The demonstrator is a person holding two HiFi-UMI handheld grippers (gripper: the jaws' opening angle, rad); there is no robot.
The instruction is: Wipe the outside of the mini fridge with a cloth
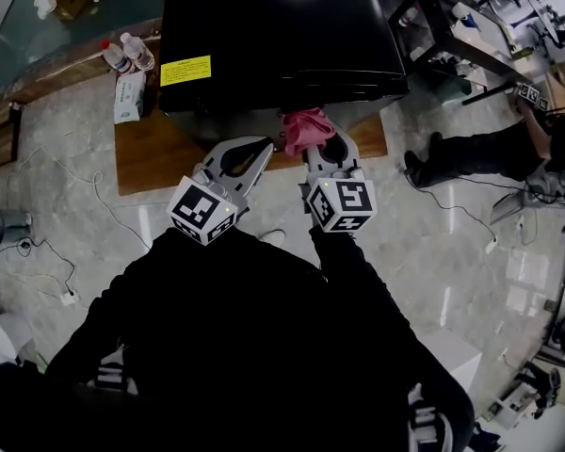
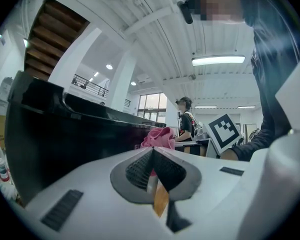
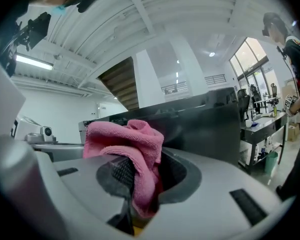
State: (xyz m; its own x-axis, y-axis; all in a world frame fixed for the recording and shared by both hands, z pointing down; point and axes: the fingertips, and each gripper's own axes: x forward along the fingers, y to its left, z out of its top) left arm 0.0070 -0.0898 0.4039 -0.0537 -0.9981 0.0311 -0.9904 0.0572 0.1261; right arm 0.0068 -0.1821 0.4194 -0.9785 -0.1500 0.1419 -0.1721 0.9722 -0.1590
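The black mini fridge [image 1: 282,36] stands on a low wooden platform [image 1: 160,163] right in front of me. Both grippers hover at its near edge. My right gripper [image 1: 322,139] is shut on a bunched pink cloth [image 1: 306,128], which lies against the fridge's front top edge. In the right gripper view the cloth [image 3: 135,144] bulges out between the pads, with the fridge [image 3: 205,124] just behind it. My left gripper [image 1: 262,149] sits beside it on the left, jaws shut with nothing between them. In the left gripper view the pads [image 2: 140,166] meet, and the fridge [image 2: 65,139] and cloth [image 2: 160,136] lie beyond.
Two plastic bottles [image 1: 127,55] and a tissue pack [image 1: 129,97] stand left of the fridge on the platform. A yellow label [image 1: 185,70] marks the fridge top. A person [image 1: 480,153] sits on the floor at right near metal frames. Cables [image 1: 66,252] trail across the floor at left.
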